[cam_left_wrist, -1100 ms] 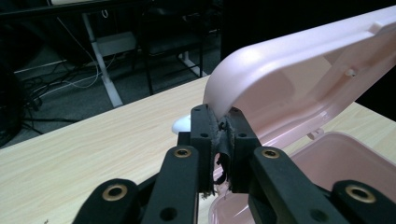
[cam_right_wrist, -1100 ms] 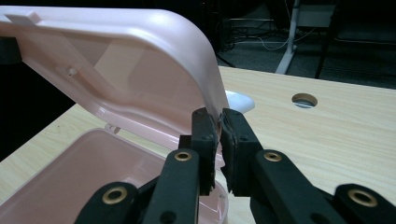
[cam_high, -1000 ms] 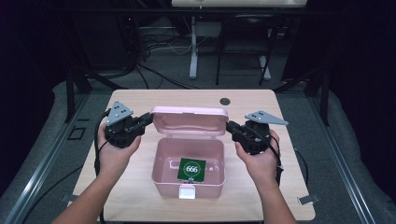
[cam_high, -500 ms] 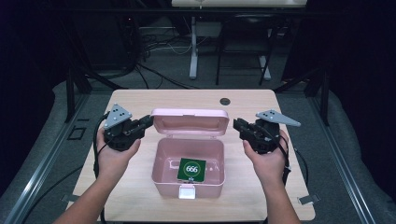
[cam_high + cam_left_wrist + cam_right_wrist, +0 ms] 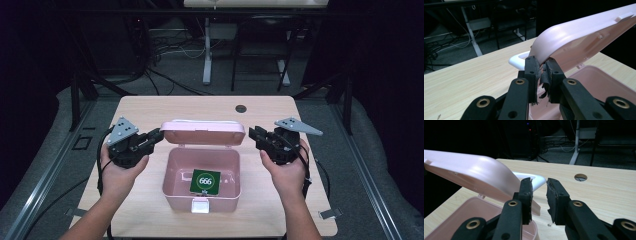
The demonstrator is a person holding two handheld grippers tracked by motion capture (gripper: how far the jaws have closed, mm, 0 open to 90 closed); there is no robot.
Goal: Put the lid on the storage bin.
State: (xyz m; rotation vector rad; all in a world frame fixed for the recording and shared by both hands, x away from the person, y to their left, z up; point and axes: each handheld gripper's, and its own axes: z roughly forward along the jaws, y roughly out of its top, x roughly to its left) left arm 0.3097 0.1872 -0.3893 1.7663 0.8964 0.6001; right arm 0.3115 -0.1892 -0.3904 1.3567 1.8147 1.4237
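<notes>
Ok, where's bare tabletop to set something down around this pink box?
Free: the far strip of the table between the raised lid and the cable hole, and the near corners beside the pink box. Crowded: both ends of the lid, where the left hand-held gripper and right hand-held gripper sit.

Light falls from overhead onto the pale wooden table (image 5: 150,107), leaving the room around it near black; cables and desk legs beyond barely readable. High view soft, low detail, slight noise in the dark areas. The open pink plastic box (image 5: 202,197) is evenly lit, with a small bright glare on its white front latch (image 5: 199,206). Short soft shadows under the hands. In both gripper views the near black jaws are a bit blurred, the raised pink lid (image 5: 584,35) shows a mild sheen, and the far background is dim and soft.
</notes>
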